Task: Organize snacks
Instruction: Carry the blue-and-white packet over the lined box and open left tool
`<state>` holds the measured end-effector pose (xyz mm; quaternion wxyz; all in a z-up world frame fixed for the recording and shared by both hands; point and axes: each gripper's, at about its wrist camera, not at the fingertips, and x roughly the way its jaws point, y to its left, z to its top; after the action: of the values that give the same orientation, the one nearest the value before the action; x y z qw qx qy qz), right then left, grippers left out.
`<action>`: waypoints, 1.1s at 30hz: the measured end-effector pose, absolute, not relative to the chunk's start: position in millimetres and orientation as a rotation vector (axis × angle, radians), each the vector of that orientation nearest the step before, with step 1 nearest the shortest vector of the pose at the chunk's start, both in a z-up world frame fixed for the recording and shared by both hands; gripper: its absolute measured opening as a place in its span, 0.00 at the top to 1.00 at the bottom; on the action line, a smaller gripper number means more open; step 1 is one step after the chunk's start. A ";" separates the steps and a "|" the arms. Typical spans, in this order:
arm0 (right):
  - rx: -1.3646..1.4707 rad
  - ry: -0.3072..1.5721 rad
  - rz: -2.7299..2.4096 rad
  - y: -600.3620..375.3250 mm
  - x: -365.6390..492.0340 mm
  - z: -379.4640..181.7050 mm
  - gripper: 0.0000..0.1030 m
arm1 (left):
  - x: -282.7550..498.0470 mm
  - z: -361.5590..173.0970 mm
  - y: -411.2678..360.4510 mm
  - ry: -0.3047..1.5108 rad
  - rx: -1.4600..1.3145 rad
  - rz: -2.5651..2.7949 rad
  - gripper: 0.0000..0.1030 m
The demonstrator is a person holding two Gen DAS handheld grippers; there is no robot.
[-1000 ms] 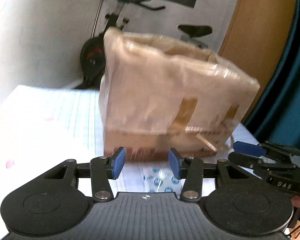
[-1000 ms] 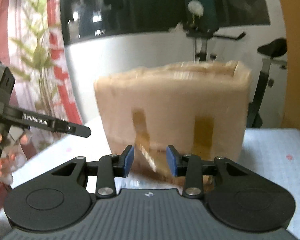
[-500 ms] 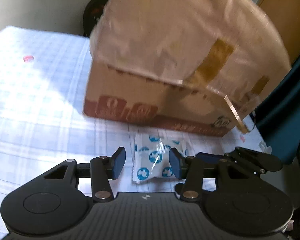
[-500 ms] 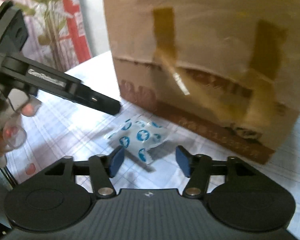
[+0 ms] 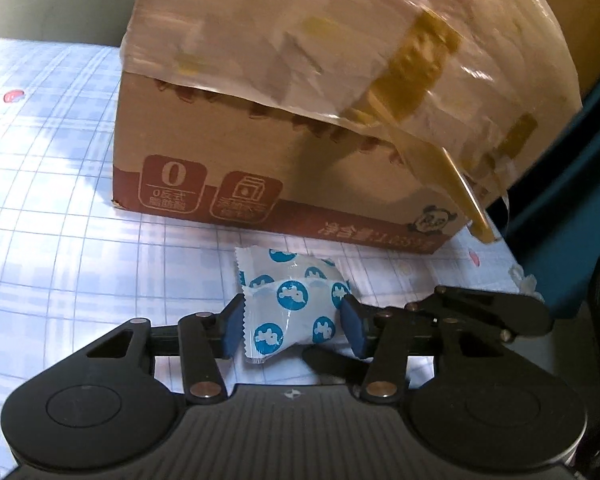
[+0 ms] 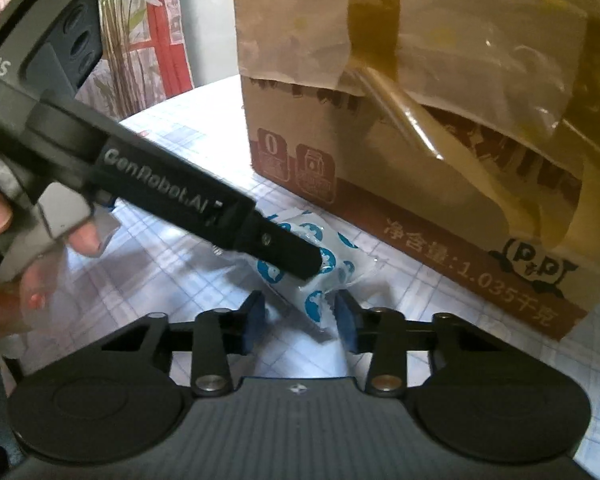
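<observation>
- The cardboard box (image 5: pixel 260 152) carries "0", a panda logo "P&P" and "1.035"; its other print is too blurred to read.
- The left gripper (image 5: pixel 292 326) shows "GenRobot.AI" in the right wrist view.
- The snack packet (image 5: pixel 296 312) lies on the checked tablecloth (image 5: pixel 60 240) just before the box.
- The left gripper's pads touch both packet sides, holding it.
- The right gripper (image 6: pixel 300 320) has just been closing; its narrow jaws enclose the packet's end, and contact is unclear.

surface: checked tablecloth (image 5: pixel 80 208) | on it: cardboard box (image 5: pixel 260 168), snack packet (image 5: pixel 292 304)
</observation>
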<state>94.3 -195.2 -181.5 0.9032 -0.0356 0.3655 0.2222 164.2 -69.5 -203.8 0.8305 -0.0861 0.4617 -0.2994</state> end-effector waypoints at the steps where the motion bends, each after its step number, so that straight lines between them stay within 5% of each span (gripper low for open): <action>1: -0.062 0.758 0.454 -196.4 94.5 -181.4 0.66 | 160.9 -203.2 -70.7 0.975 -0.182 -0.635 0.52; 17: -0.080 0.571 0.461 -198.4 37.5 -137.2 0.73 | 97.2 -149.9 -56.2 0.828 -0.237 -0.561 0.54; 33: -0.131 0.301 0.417 -219.6 47.2 -34.3 0.73 | 129.3 -21.7 -78.6 0.614 -0.200 -0.638 0.54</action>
<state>47.2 -219.6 -34.3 0.9650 -0.0645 0.1486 0.2062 129.3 -78.6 -21.7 0.8988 -0.0965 0.2963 -0.3084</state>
